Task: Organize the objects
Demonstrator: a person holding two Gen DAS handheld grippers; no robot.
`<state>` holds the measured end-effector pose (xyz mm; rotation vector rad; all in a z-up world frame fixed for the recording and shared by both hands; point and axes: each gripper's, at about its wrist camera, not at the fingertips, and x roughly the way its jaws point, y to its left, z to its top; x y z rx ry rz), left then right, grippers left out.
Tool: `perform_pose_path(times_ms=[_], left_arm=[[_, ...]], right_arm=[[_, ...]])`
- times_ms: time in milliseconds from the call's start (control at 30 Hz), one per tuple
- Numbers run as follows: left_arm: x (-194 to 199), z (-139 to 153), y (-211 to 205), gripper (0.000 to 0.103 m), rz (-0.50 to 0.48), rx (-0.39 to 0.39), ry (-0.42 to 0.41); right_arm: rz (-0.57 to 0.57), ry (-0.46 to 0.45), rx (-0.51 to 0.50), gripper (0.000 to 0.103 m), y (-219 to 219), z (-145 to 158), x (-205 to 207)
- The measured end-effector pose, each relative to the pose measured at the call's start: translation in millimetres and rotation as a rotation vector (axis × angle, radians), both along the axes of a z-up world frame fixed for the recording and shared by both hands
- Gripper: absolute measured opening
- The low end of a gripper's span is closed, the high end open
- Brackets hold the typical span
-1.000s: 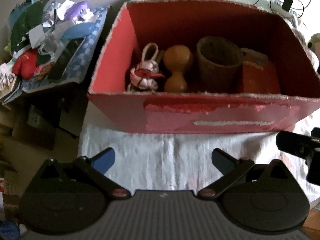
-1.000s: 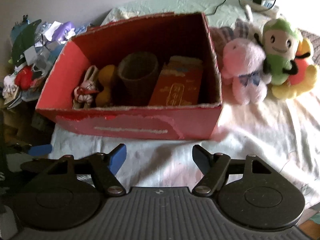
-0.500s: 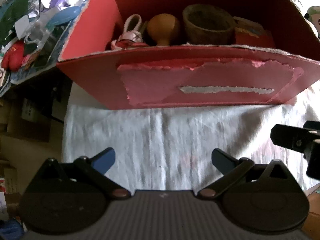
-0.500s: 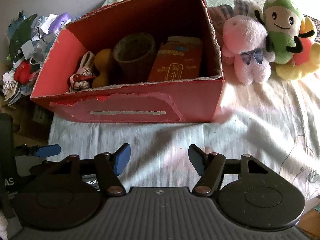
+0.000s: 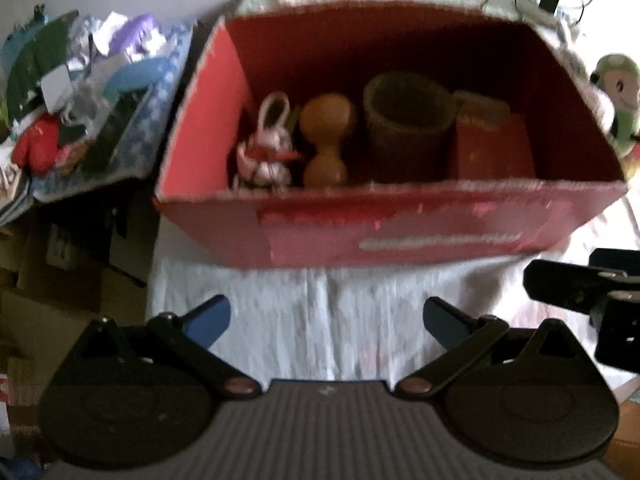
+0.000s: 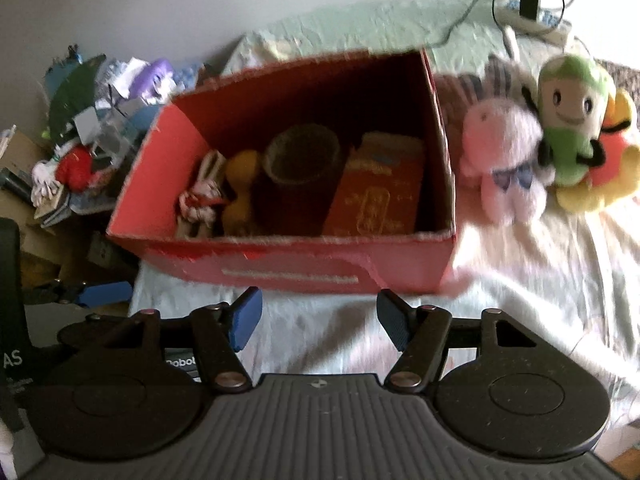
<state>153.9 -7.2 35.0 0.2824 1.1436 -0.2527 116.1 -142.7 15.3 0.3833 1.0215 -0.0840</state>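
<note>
We hold the left tool [image 5: 326,318] and the right tool [image 6: 319,320] spread and empty above the white sheet [image 6: 320,344]. Beyond them stands the red box [image 6: 304,272], containing a rabbit figure [image 6: 202,196], wooden peg [image 6: 240,196], brown cup [image 6: 300,176] and red packet [image 6: 376,196]. Plush toys [image 6: 548,136] lie beside its right wall.

An open red cardboard box [image 6: 304,276] holds a small bunny toy [image 6: 200,196], a wooden gourd [image 6: 240,192], a brown cup [image 6: 300,172] upright and a red packet [image 6: 376,196] in a row.
</note>
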Motion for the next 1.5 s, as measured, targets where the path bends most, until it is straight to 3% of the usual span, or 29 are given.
perform_pose_path(times_ms=[367, 633, 1033, 1500], left_arm=[[12, 41, 2, 0.102, -0.002, -0.060, -0.130], [32, 53, 1, 0.102, 0.026, -0.092, -0.193], [44, 43, -13, 0.103, -0.013, -0.078, -0.226], [74, 35, -31, 0.103, -0.044, -0.066, -0.229]], right_arm=[[-0.033, -0.113, -0.047, 0.067, -5, 27, 12], [-0.101, -0.152, -0.110, 0.067, -9, 26, 25], [-0.169, -0.146, -0.133, 0.067, -16, 15, 35], [-0.146, -0.151, -0.119, 0.067, -31, 8, 63]])
